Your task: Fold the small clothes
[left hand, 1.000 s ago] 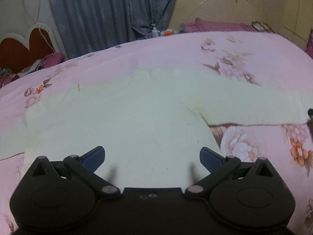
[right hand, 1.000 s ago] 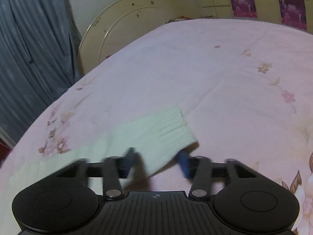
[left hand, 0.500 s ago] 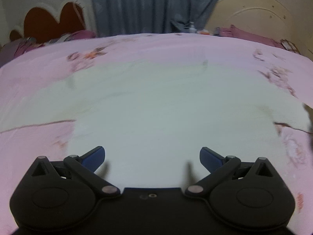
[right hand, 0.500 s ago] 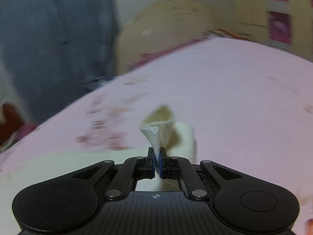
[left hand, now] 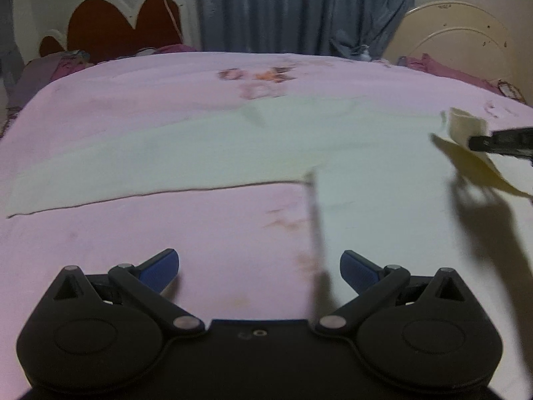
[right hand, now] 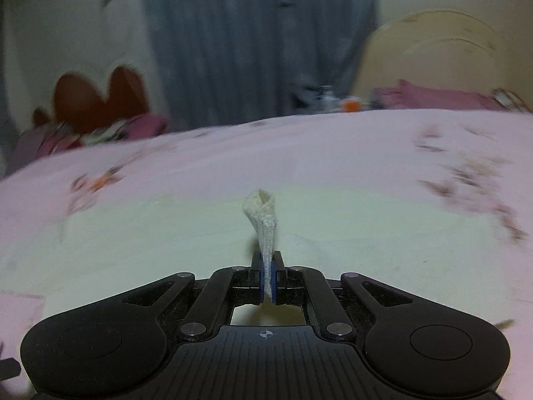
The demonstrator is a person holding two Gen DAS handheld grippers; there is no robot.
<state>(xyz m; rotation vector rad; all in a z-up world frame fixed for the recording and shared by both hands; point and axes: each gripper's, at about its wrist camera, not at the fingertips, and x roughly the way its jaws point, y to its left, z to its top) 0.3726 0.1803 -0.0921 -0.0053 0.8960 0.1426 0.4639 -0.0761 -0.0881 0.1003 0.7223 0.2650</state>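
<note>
Sweater (left hand: 383,153), cream knit, lies spread flat across the pink floral bedspread (left hand: 133,250), and that is where I have both tools working. My right tongs (right hand: 267,280) are clamped together on the sleeve cuff (right hand: 263,220), the ribbed knit standing up in a pinched cone just past the blue pads (right hand: 273,281). From the left wrist view I can see those same right tongs (left hand: 473,142) coming in at the right edge, with the cuff (left hand: 464,125) lifted off the body of the garment and throwing a shadow on it. My left tongs (left hand: 260,266) are spread wide apart with nothing between them, poised over the bedspread where the sweater's side edge runs down between the fingers. The other sleeve (left hand: 100,170) stretches flat toward the left. Past the bed I see a blue curtain (left hand: 299,6), a red heart-shaped headboard (left hand: 126,23) and a cream rounded headboard (left hand: 456,33). Both views are somewhat blurred.
</note>
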